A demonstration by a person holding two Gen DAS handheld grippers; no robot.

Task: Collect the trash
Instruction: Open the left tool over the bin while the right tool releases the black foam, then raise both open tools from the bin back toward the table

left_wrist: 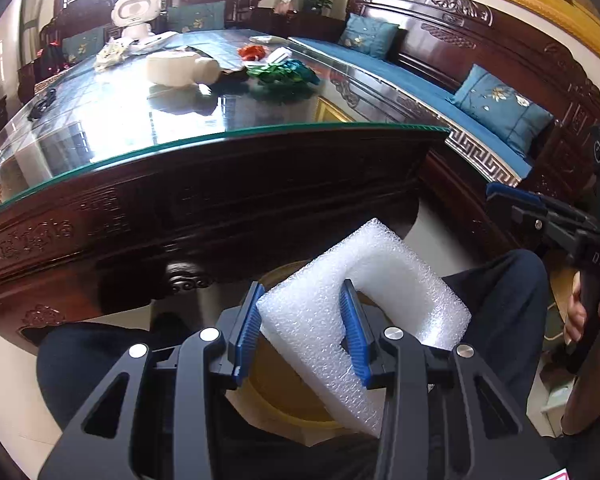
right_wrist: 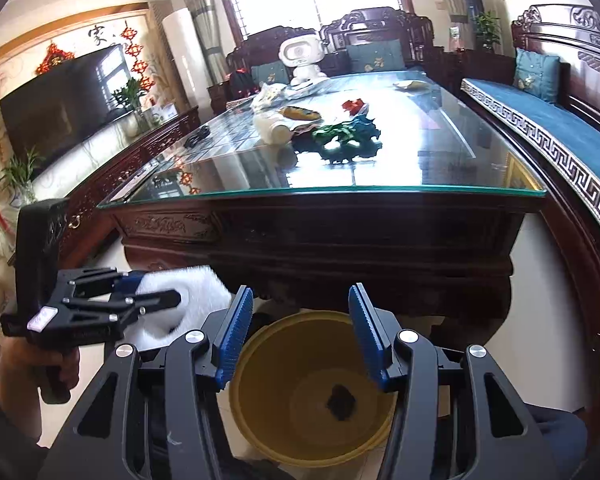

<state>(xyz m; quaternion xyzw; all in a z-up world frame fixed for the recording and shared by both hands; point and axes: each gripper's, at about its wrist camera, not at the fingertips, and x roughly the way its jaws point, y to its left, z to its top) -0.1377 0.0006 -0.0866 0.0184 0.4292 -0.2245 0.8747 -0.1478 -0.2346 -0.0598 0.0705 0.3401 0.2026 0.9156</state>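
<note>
Left claw [left_wrist: 304, 332] clamps a white foam block [left_wrist: 364, 300], tilted above the yellow bin [right_wrist: 312, 392] below the desk [right_wrist: 340, 168] edge. Right claw [right_wrist: 300, 336] hangs open and empty directly over that bin, nearer its mouth, a dark scrap [right_wrist: 341, 398] at its bottom.

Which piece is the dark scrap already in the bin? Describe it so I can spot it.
Find the dark carved table; on the floor before it stands a yellow bin. The scrap lies on its bottom: small, black, crumpled, the only thing inside.
</note>
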